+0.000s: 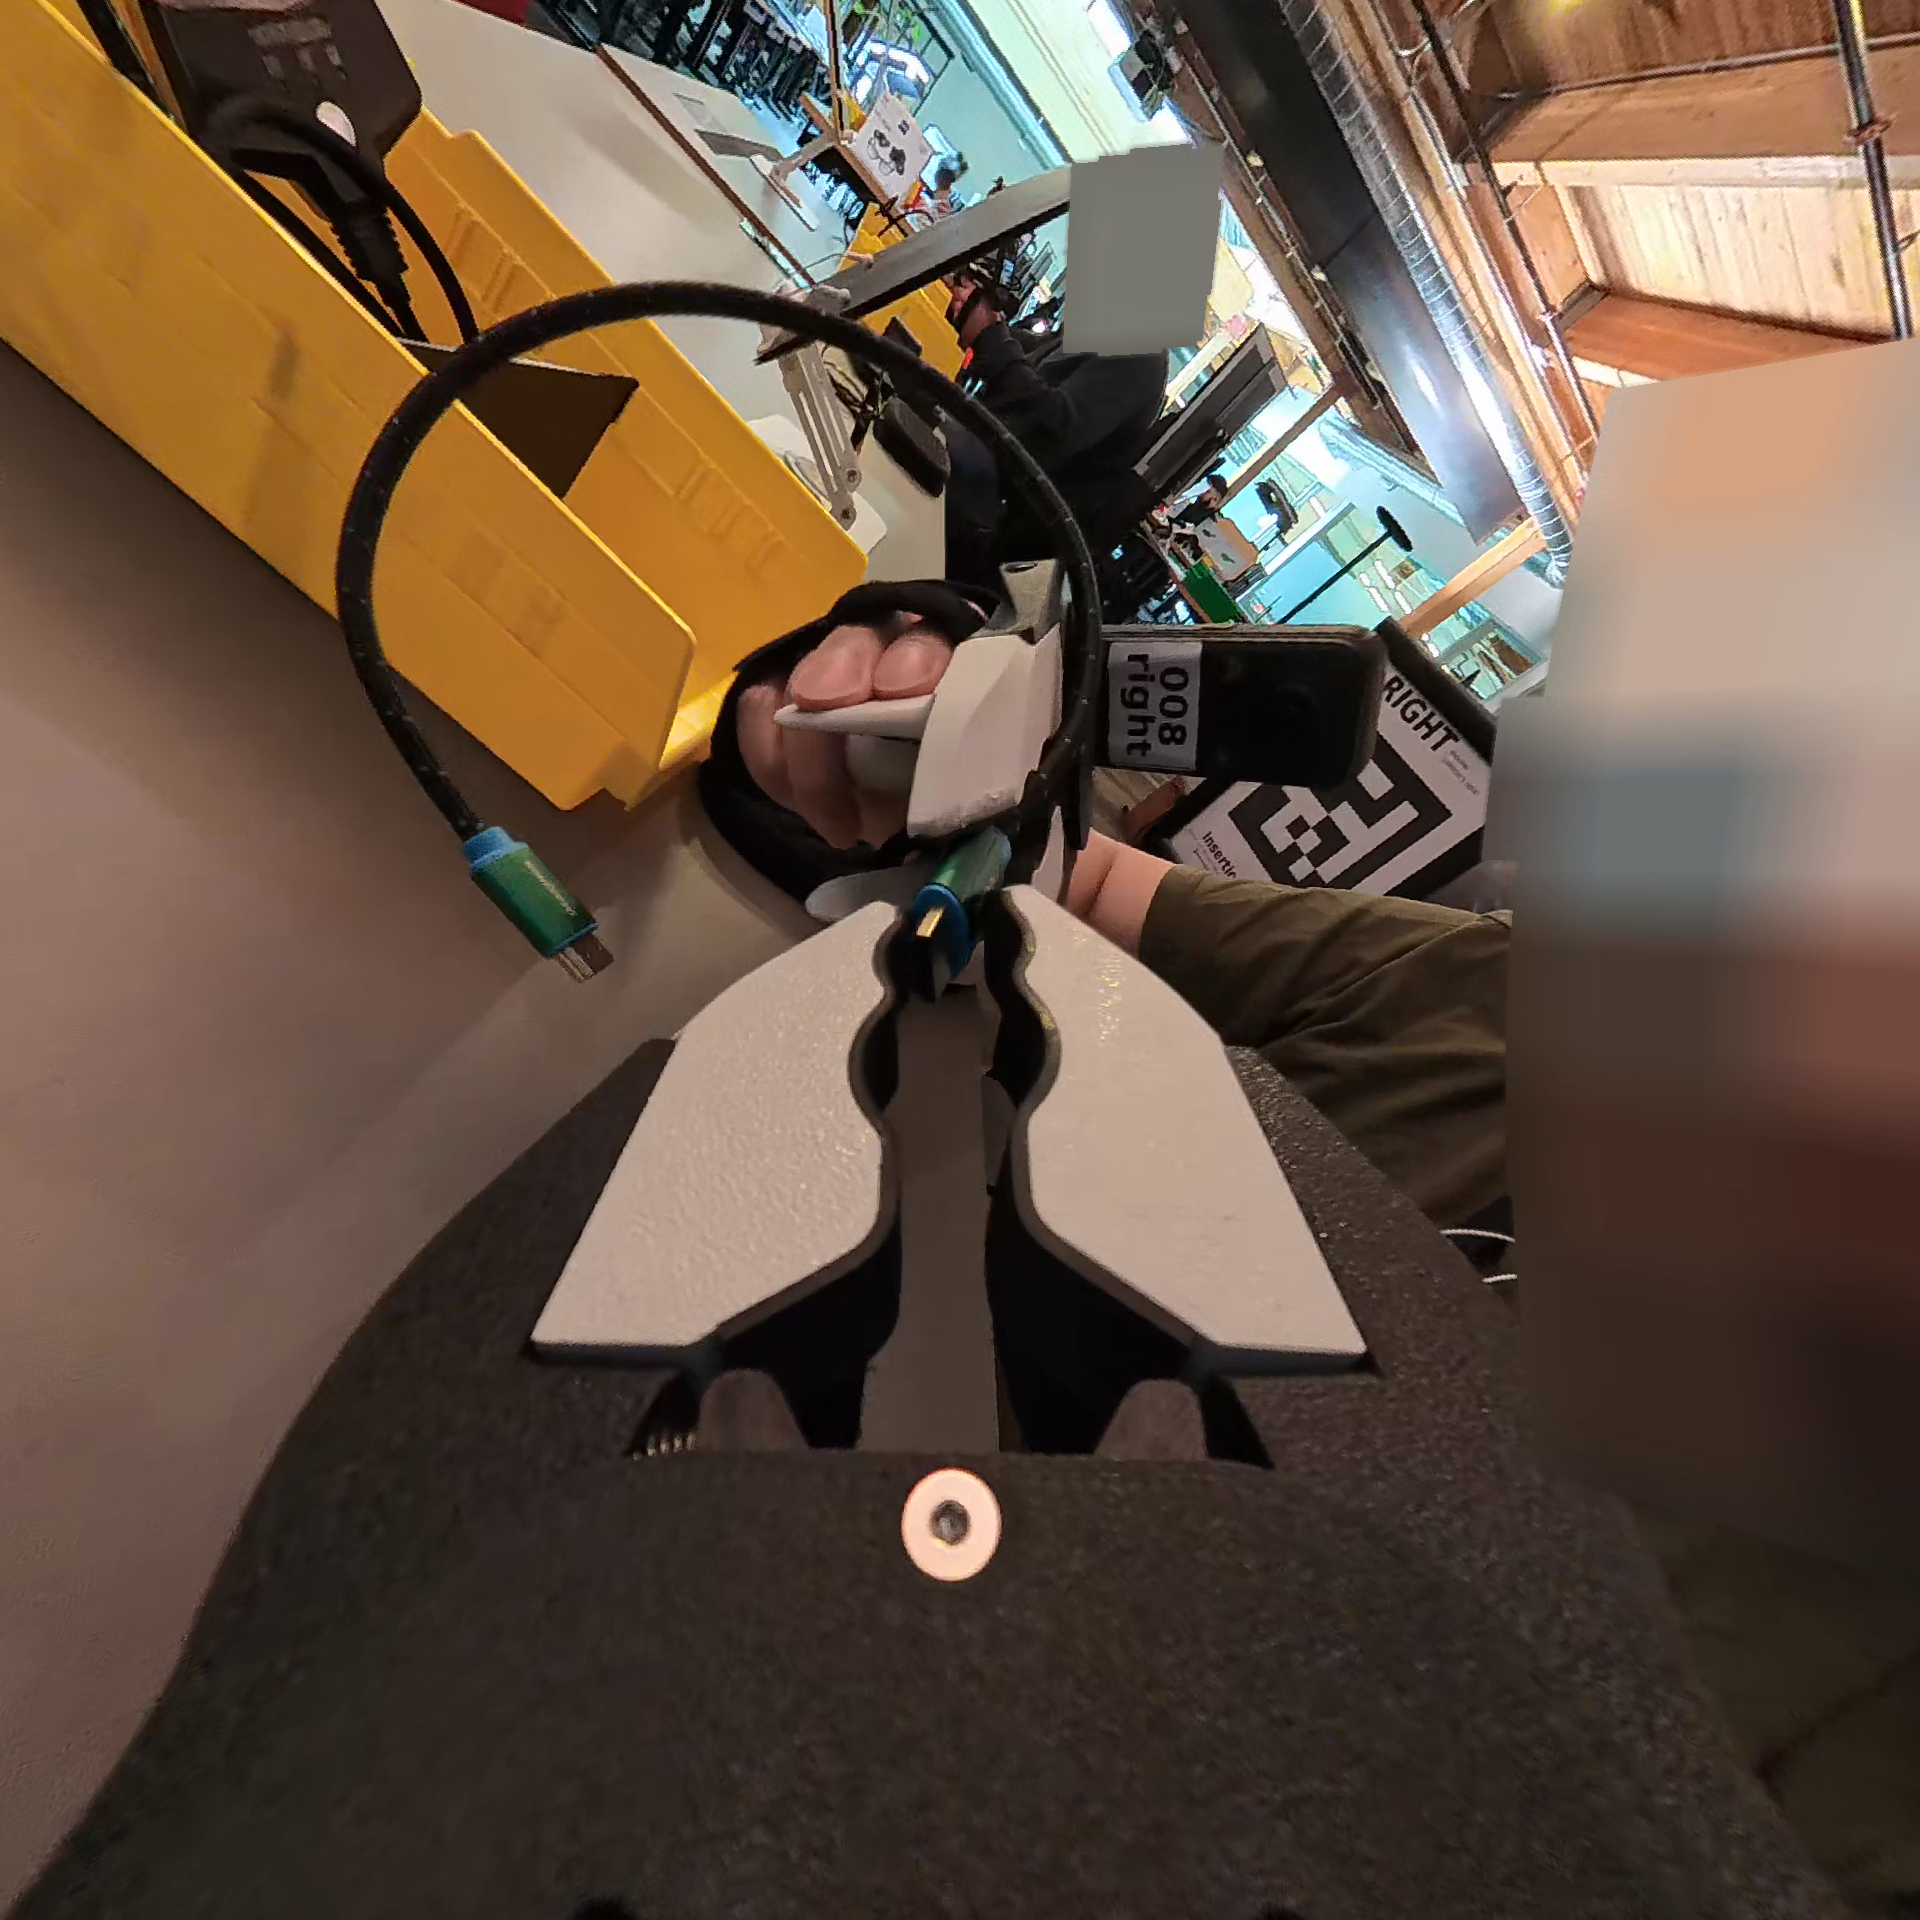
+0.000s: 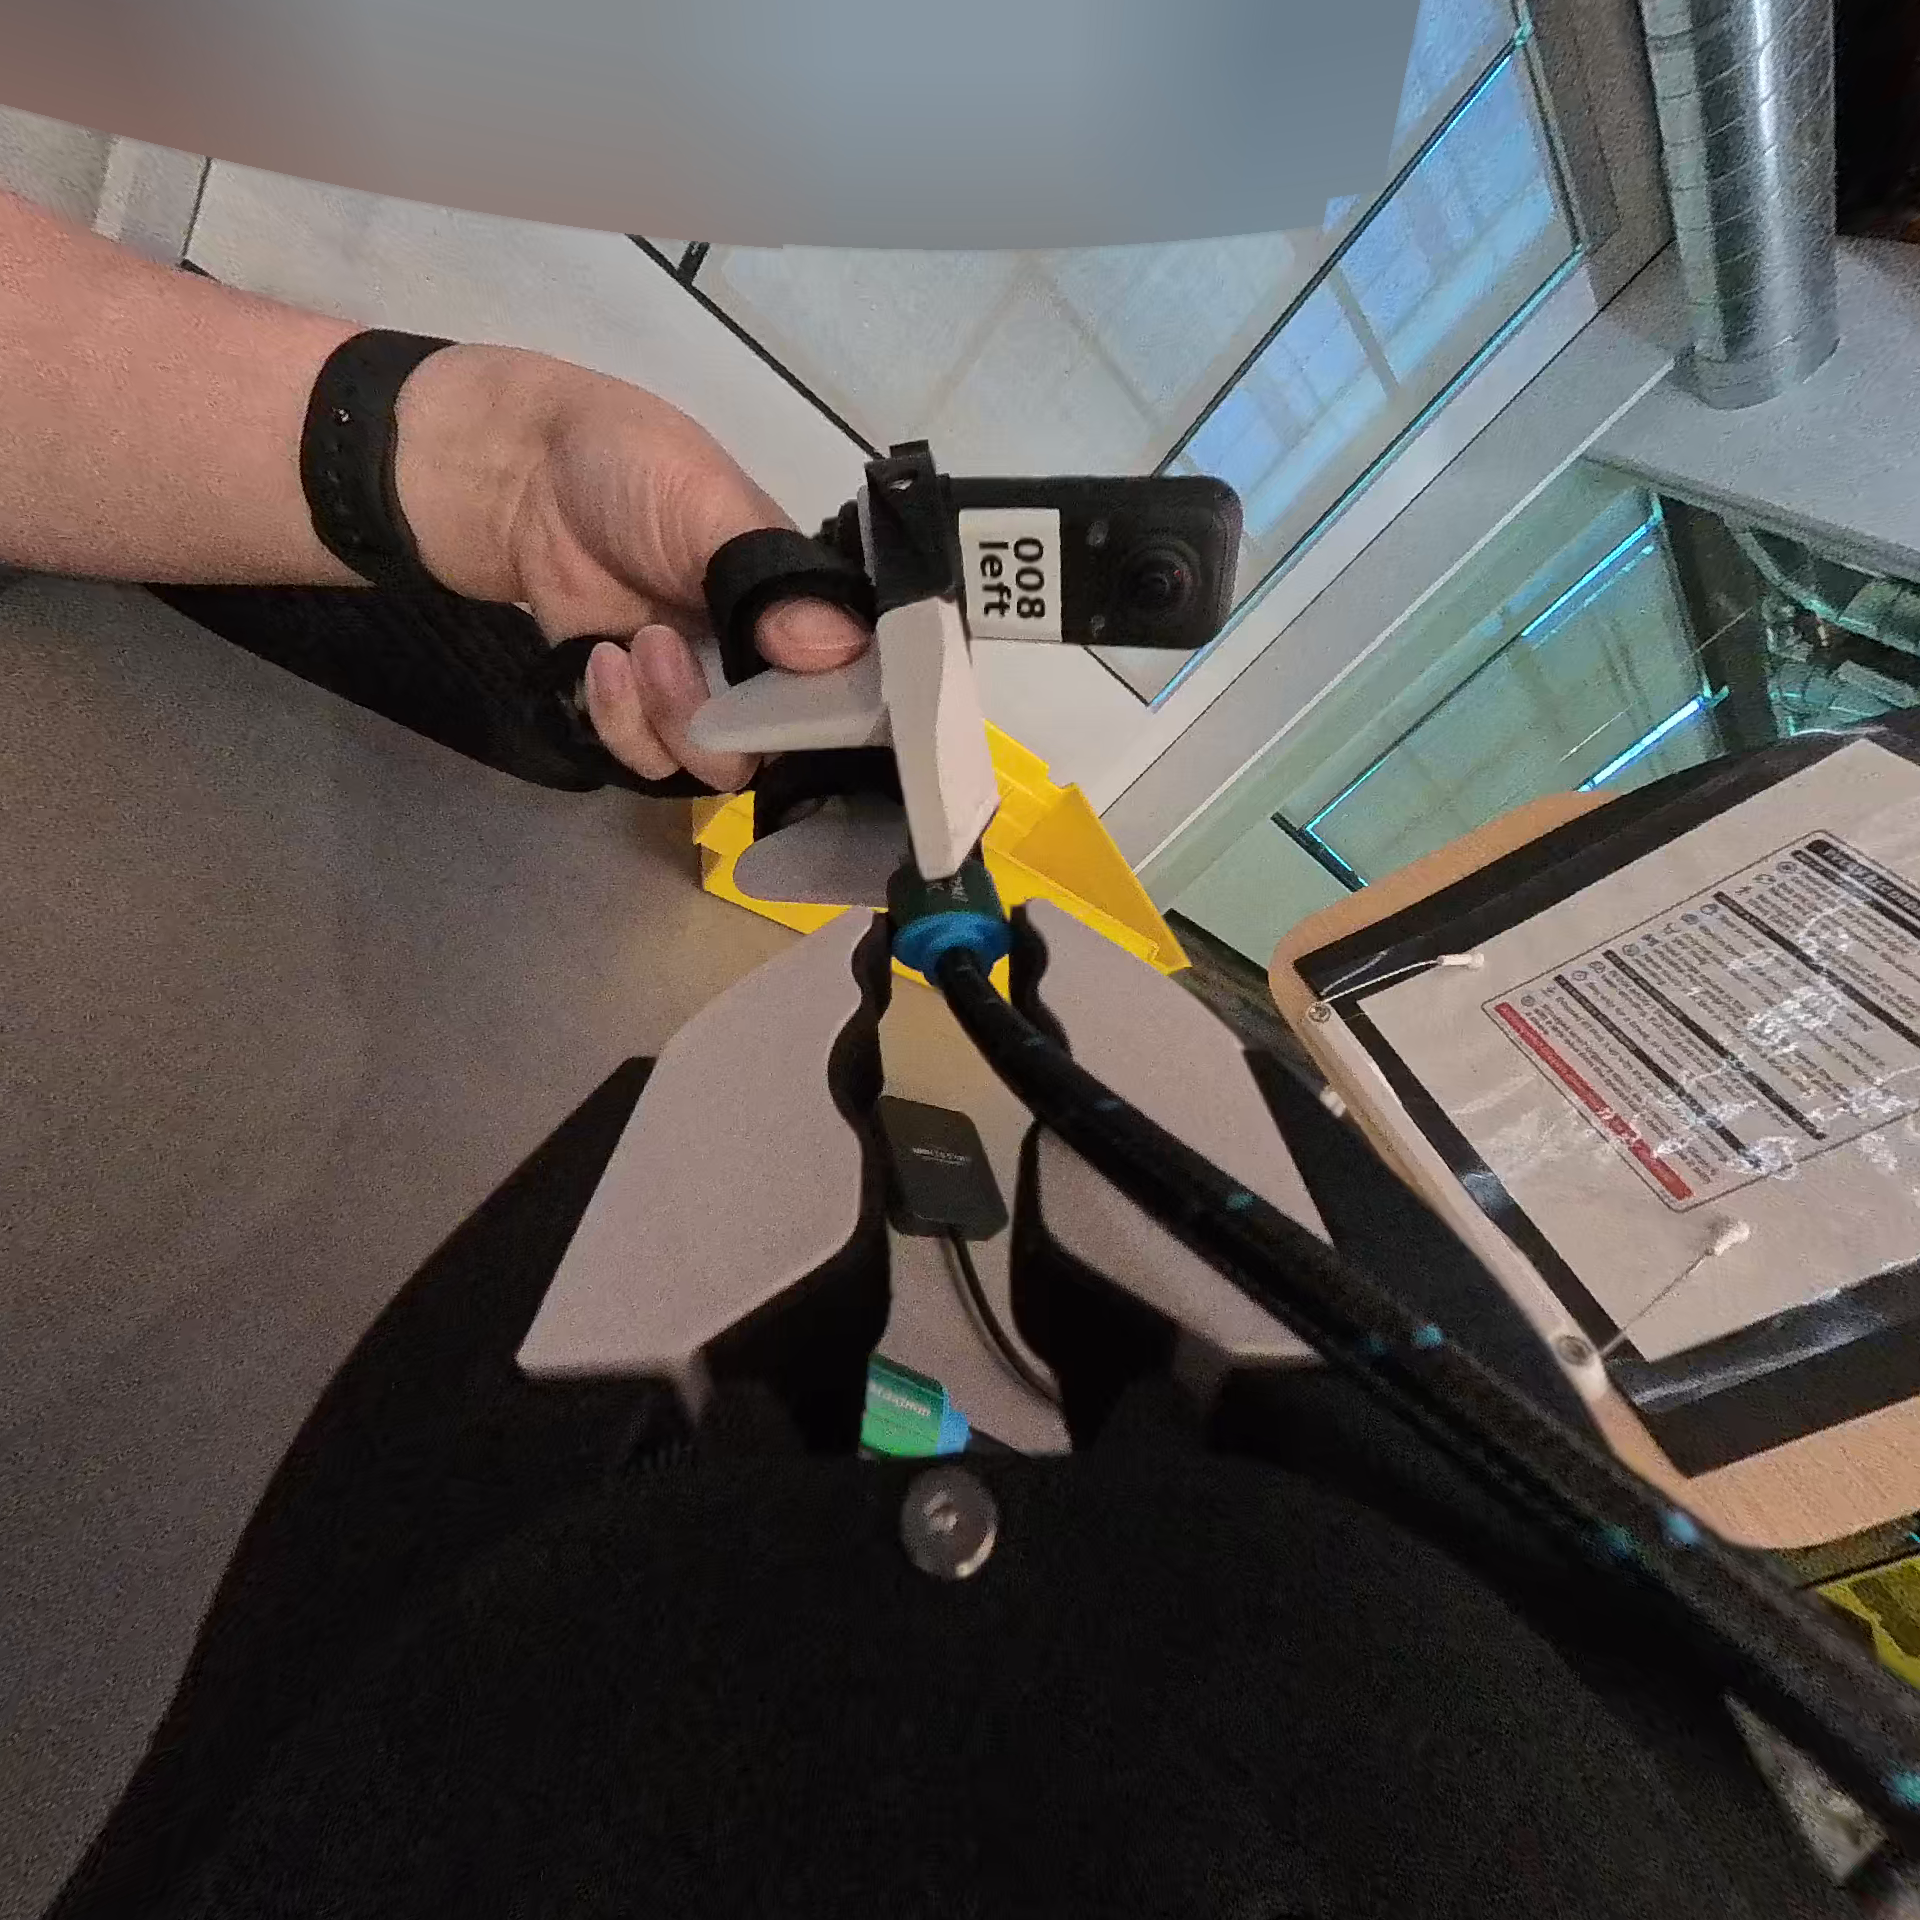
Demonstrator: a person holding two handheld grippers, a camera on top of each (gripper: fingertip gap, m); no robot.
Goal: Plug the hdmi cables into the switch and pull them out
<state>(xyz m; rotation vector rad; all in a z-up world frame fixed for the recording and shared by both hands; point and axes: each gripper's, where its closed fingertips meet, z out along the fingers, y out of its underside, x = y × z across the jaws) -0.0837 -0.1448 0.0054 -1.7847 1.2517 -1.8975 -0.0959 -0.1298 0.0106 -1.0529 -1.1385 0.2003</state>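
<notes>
A black braided HDMI cable [image 1: 665, 301] arcs above the grey table [image 1: 156, 1039]. Its free green plug [image 1: 535, 904] hangs at the left. Its other green plug [image 1: 961, 883] sits between my left gripper's [image 1: 945, 930] fingertips, which are closed on it. In the right wrist view my right gripper [image 2: 951, 930] is closed on the same plug's blue collar [image 2: 951, 940], tip to tip with the left gripper's fingers [image 2: 940, 748]. A small black box [image 2: 940, 1174] with a thin lead lies on the table below, beside a green plug [image 2: 902, 1418].
Yellow bins [image 1: 436, 499] line the table's far side, one holding a black device [image 1: 281, 73] with a black cable plugged in. A wooden board with a laminated sheet [image 2: 1621, 1091] stands to the right. A marker board [image 1: 1351, 821] and a seated person [image 1: 1039, 416] are beyond. The grippers are tip to tip, or close to it.
</notes>
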